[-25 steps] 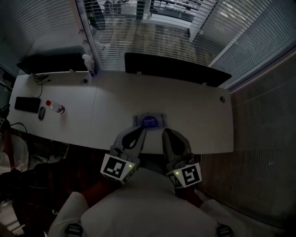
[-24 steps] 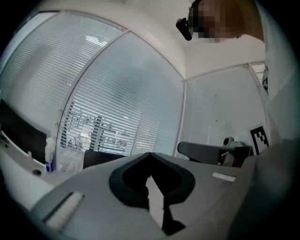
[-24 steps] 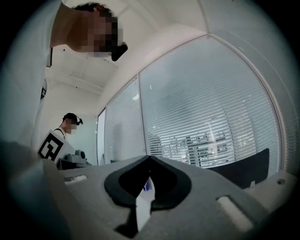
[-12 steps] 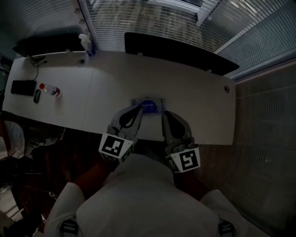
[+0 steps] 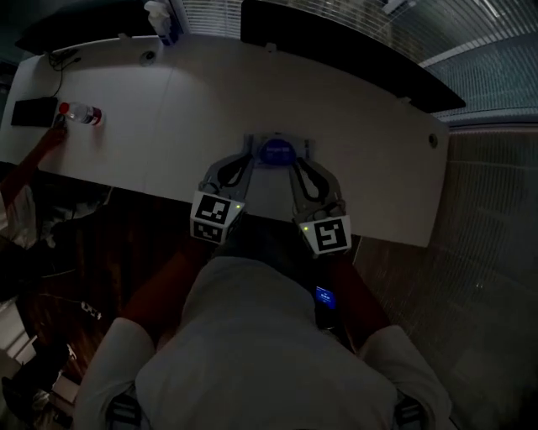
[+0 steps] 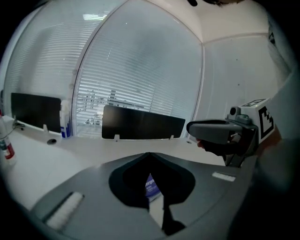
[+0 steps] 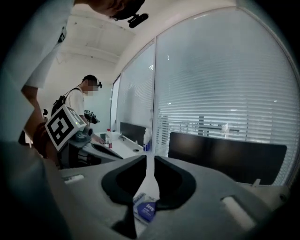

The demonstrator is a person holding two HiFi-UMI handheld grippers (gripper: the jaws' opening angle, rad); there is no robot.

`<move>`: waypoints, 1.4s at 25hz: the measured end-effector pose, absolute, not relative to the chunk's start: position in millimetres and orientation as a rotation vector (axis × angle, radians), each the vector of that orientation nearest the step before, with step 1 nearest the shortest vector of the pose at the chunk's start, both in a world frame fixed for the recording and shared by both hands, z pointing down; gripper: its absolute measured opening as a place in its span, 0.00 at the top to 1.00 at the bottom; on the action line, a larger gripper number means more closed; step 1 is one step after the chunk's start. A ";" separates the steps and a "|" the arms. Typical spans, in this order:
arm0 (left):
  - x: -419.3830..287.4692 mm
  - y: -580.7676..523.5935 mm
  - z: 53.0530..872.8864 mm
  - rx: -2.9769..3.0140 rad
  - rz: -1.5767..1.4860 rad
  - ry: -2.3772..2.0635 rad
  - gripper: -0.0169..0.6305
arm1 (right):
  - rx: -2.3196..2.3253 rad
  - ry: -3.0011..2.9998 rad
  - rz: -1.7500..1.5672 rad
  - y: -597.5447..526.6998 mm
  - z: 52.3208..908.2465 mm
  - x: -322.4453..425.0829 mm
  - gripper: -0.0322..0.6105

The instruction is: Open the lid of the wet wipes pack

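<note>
The wet wipes pack (image 5: 277, 152) lies flat near the front edge of the white table (image 5: 370, 159), its round blue lid up and shut. My left gripper (image 5: 249, 157) sits at the pack's left end with its tips together. At the pack's right end, my right gripper (image 5: 296, 162) has its jaws opening, a thin slit between them and nothing in it. In the left gripper view the pack (image 6: 151, 186) shows below the left gripper (image 6: 150, 153). The right gripper view shows the pack (image 7: 144, 208) under the right gripper (image 7: 150, 159).
A red-capped water bottle (image 5: 81, 113) and a black device (image 5: 34, 109) lie at the table's far left, where another person's hand (image 5: 46, 138) reaches. Dark partition screens (image 5: 336, 46) line the back edge. A white spray bottle (image 5: 160, 15) stands at the back left.
Both grippers have come down and forward from the table's edge to flank the pack. A hand has appeared by the bottle at the far left.
</note>
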State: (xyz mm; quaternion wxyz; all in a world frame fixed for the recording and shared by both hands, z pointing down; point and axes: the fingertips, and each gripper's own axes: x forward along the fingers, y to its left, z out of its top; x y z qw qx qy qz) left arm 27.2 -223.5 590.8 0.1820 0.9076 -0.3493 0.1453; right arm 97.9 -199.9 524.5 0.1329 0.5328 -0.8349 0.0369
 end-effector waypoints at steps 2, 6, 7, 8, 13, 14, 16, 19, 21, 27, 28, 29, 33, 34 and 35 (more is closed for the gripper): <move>26.7 -224.1 620.0 2.533 0.472 -0.987 0.97 | 1.482 -2.388 0.107 -202.7 551.7 95.5 0.87; 27.7 -224.8 671.2 2.489 0.574 -0.989 0.97 | 1.339 -2.303 0.060 -206.0 606.4 91.6 0.86; 28.4 -224.9 682.7 2.482 0.596 -0.990 0.97 | 1.307 -2.283 0.049 -206.7 620.1 91.6 0.85; 29.3 -224.5 693.4 2.473 0.616 -0.989 0.97 | 1.275 -2.267 0.043 -206.9 633.8 91.9 0.85; 36.2 -218.1 736.5 2.417 0.704 -0.965 0.97 | 1.150 -2.210 0.057 -202.5 694.7 93.4 0.83; 37.4 -216.4 744.1 2.402 0.724 -0.962 0.97 | 1.130 -2.192 0.045 -201.0 705.7 94.6 0.83; 39.9 -213.6 758.8 2.376 0.764 -0.954 0.97 | 1.090 -2.158 0.000 -198.8 724.9 96.5 0.82; 44.5 -210.7 779.8 2.356 0.819 -0.938 0.97 | 1.036 -2.111 -0.072 -196.6 740.1 96.0 0.80; 46.7 -210.3 790.1 2.343 0.848 -0.933 0.97 | 1.023 -2.080 -0.123 -197.2 748.0 97.8 0.76; 47.2 -210.8 808.7 2.313 0.908 -0.933 0.97 | 0.976 -2.059 -0.187 -201.5 767.7 97.1 0.73; 48.1 -210.9 810.3 2.319 0.910 -0.931 0.97 | 0.967 -2.064 -0.191 -201.1 772.3 96.7 0.71; 49.0 -211.2 810.8 2.329 0.912 -0.928 0.97 | 0.957 -2.064 -0.195 -200.8 774.3 95.6 0.70; 47.7 -212.8 808.9 2.340 0.942 -0.921 0.97 | 0.936 -2.032 -0.245 -203.5 773.1 92.8 0.70; 48.2 -211.1 810.8 2.341 0.945 -0.917 0.97 | 0.942 -2.024 -0.255 -203.6 773.7 93.8 0.70; 49.1 -208.8 812.6 2.343 0.948 -0.912 0.97 | 0.950 -2.022 -0.255 -203.0 774.1 95.0 0.70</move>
